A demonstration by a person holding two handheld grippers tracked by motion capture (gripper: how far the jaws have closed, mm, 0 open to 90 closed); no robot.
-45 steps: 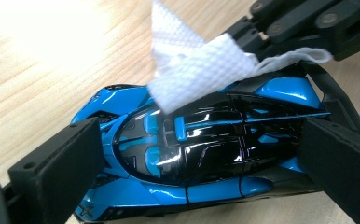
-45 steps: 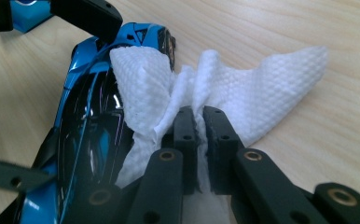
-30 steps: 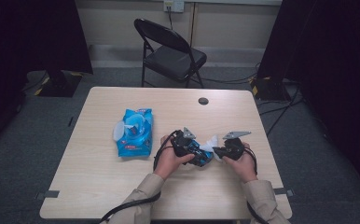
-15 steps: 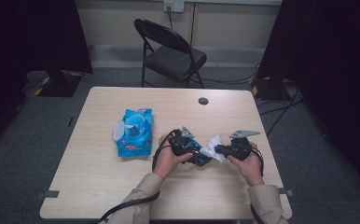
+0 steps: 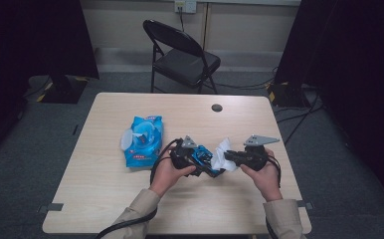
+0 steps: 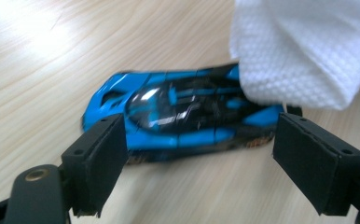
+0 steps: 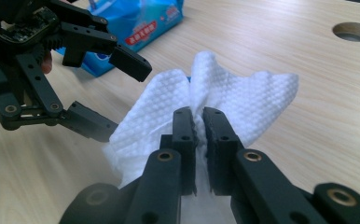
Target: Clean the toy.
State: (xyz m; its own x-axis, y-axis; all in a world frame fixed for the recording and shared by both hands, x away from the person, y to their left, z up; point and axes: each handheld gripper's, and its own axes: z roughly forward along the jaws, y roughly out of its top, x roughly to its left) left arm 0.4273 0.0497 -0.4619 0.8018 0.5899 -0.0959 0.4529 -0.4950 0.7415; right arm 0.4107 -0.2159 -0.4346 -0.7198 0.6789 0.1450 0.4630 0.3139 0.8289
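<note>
A blue and black toy car (image 6: 187,114) lies on the wooden table (image 5: 105,199), seen small in the high view as the toy car (image 5: 202,155). My left gripper (image 6: 197,168) is open, one jaw at each end of the car and both short of it. My right gripper (image 7: 199,123) is shut on a white wipe (image 7: 243,98), bunched between its jaws. The wipe (image 6: 304,51) hangs over one end of the car. In the high view the left gripper (image 5: 207,167) and right gripper (image 5: 230,157) meet at the wipe (image 5: 223,152).
A blue pack of wipes (image 5: 143,141) with its lid open lies left of the hands; the pack (image 7: 136,18) sits behind the left gripper (image 7: 115,95). A round cable hole (image 5: 217,107) is at the table's far side. A black folding chair (image 5: 180,55) stands beyond.
The right gripper has shifted slightly to the right and turned a little with the wipe in it. The left gripper and the car have stayed about where they were.
</note>
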